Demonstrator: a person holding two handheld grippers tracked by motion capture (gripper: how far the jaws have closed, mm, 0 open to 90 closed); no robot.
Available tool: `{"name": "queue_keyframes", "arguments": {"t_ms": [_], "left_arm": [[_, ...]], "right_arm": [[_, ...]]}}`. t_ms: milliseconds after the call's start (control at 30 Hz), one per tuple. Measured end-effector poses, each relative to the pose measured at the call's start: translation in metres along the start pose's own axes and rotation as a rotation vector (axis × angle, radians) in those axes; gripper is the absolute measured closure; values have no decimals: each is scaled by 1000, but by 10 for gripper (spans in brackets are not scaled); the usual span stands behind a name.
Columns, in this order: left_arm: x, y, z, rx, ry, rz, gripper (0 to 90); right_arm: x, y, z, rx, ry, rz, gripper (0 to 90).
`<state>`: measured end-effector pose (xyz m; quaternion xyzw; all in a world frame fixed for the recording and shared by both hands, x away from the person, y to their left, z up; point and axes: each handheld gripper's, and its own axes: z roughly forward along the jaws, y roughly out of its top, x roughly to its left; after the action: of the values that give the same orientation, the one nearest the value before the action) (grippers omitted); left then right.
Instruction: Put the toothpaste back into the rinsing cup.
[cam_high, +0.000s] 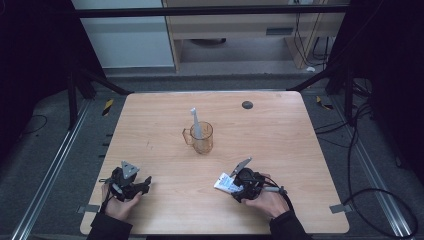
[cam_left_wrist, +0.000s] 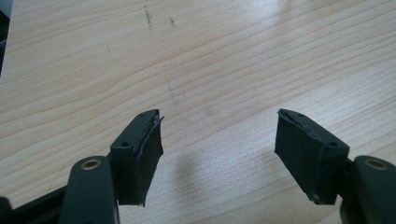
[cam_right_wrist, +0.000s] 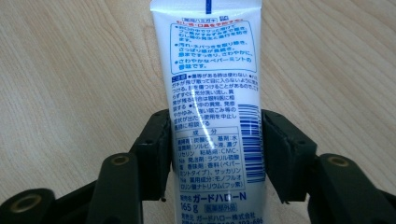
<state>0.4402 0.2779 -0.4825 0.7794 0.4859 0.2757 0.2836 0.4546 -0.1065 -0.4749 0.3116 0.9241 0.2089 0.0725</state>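
Observation:
A white and blue toothpaste tube (cam_right_wrist: 210, 84) lies flat on the wooden table (cam_high: 280, 145), printed side up. My right gripper (cam_right_wrist: 215, 140) has one pad against each long edge of the tube. In the high view the tube (cam_high: 225, 182) sits at the near right, just ahead of the right gripper (cam_high: 231, 186). My left gripper (cam_left_wrist: 217, 135) stands open over bare wood, with nothing between its pads. It rests at the near left (cam_high: 145, 183) in the high view. A clear orange cup (cam_high: 202, 140) with a white toothbrush (cam_high: 195, 120) upright in it stands mid-table.
A small dark round disc (cam_high: 247, 105) is set in the tabletop near the far edge. Dark curtains and cables flank the table. A metal bar crosses behind it, with a cabinet beyond.

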Motion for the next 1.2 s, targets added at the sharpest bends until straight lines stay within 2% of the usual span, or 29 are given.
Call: {"name": "queue_keyframes", "arguments": {"t_ms": [67, 167, 233, 400, 467, 533, 567, 633, 667, 733, 767, 867, 900, 933, 1033, 1133, 1167, 1200], "left_arm": [[0, 0, 0, -1, 1, -1, 307], [0, 0, 0, -2, 1, 0, 309], [0, 0, 0, -3, 1, 0, 309], [1, 0, -1, -4, 4, -2, 311], [1, 0, -1, -3, 4, -2, 311], [1, 0, -1, -4, 4, -1, 311], [1, 0, -1, -4, 3, -1, 311], [0, 0, -1, -5, 2, -1, 311], [0, 0, -1, -5, 2, -1, 311], [0, 0, -1, -5, 3, -1, 311], [0, 0, -1, -5, 3, -2, 311], [0, 0, -1, -4, 3, -3, 311], [0, 0, -1, -5, 2, -3, 311], [0, 0, -1, -5, 2, -3, 311], [1, 1, -1, -6, 3, -6, 311], [0, 0, -1, -7, 3, -7, 310], [0, 0, -1, -7, 4, -7, 310], [1, 0, -1, -8, 4, -8, 310]], "right_arm": [[-1, 1, -2, -1, 5, 7, 567], [-2, 1, -4, -4, 9, 14, 606], [-3, 1, -6, -11, 19, 37, 640], [-6, 0, -9, -26, 27, 64, 658], [-7, 0, -12, -48, 26, 71, 663], [-8, 0, -17, -84, 30, 85, 666], [-10, -1, -22, -126, 28, 96, 669], [-11, -1, -28, -175, 24, 111, 672], [-11, -1, -28, -175, 24, 111, 672], [-13, -1, -33, -224, 26, 128, 676], [-14, -1, -39, -265, 25, 151, 680], [-17, 0, -46, -327, 16, 168, 683], [-17, 0, -46, -327, 16, 168, 683], [-19, 1, -50, -359, 10, 182, 683], [-20, 4, -54, -388, -3, 193, 684], [-23, 9, -57, -443, -23, 212, 685], [-25, 12, -59, -487, -41, 221, 685], [-25, 12, -59, -487, -41, 221, 685]]}}
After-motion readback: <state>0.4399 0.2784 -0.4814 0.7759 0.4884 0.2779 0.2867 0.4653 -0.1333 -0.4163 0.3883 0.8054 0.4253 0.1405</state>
